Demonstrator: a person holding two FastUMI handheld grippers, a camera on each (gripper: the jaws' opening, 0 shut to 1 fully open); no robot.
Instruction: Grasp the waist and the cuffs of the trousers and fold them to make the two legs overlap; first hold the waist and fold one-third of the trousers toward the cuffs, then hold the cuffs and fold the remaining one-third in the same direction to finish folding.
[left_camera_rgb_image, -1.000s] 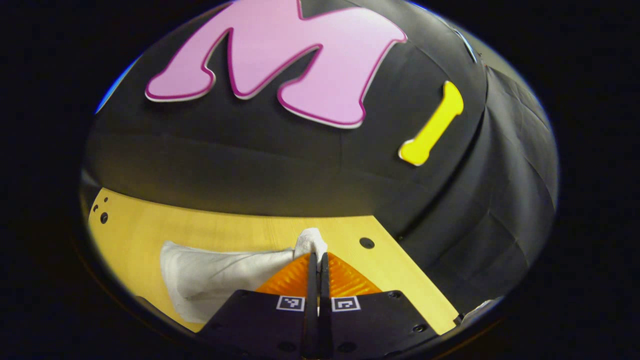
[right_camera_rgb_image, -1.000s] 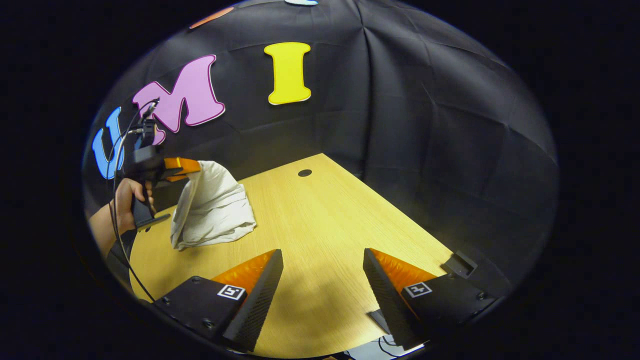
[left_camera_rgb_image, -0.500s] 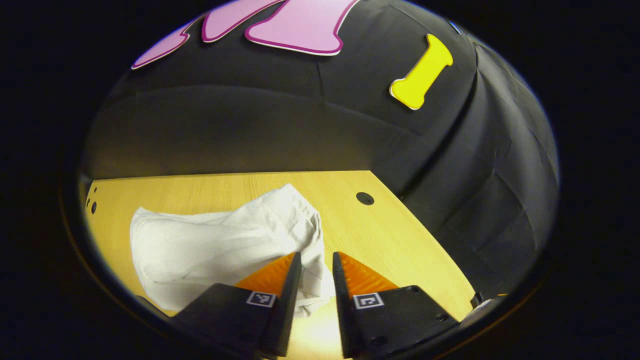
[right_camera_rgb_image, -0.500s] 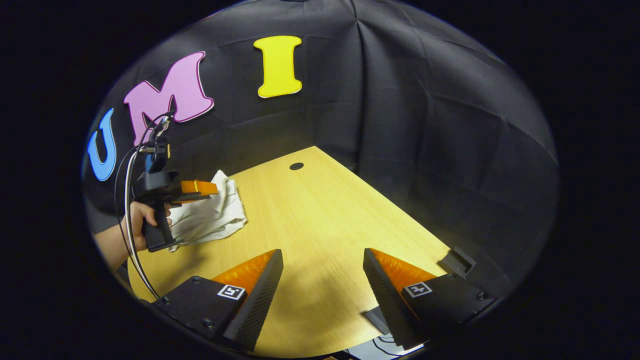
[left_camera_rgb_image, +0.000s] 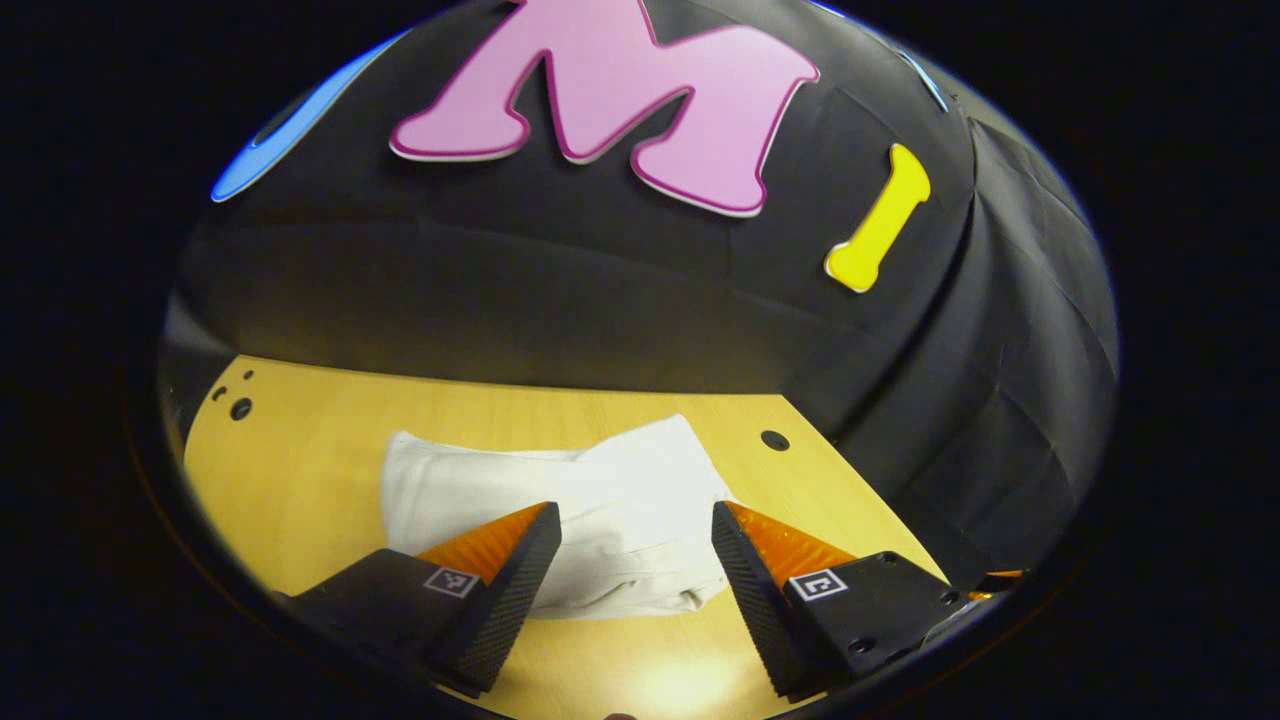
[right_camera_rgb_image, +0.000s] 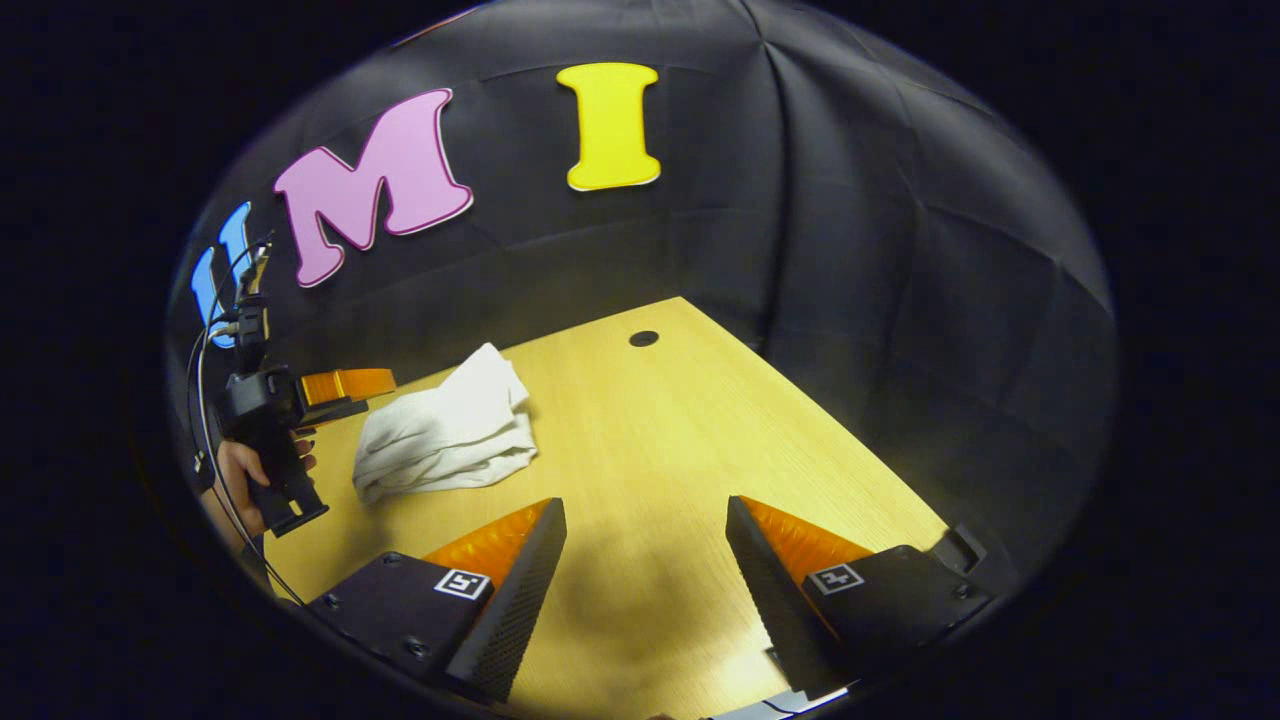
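Note:
The white trousers (left_camera_rgb_image: 580, 500) lie folded in a compact bundle on the wooden table (left_camera_rgb_image: 300, 470). My left gripper (left_camera_rgb_image: 635, 530) is open just in front of the bundle, its fingers apart with nothing between them. In the right gripper view the same bundle (right_camera_rgb_image: 450, 430) rests at the left of the table, and the left gripper (right_camera_rgb_image: 345, 385), held by a hand (right_camera_rgb_image: 235, 480), hovers beside its left end without touching it. My right gripper (right_camera_rgb_image: 645, 520) is open over bare table, well clear of the trousers.
A round hole (right_camera_rgb_image: 644, 338) sits near the table's far corner, also seen as a round hole (left_camera_rgb_image: 774, 440) right of the bundle. Small holes (left_camera_rgb_image: 240, 408) mark the far left of the table. The black cloth wall (right_camera_rgb_image: 850, 300) closes the table's far sides.
The left gripper let go of the raised end of the trousers, opened wide and pulled back. The cloth dropped flat onto the bundle. The right gripper stayed open and hardly moved.

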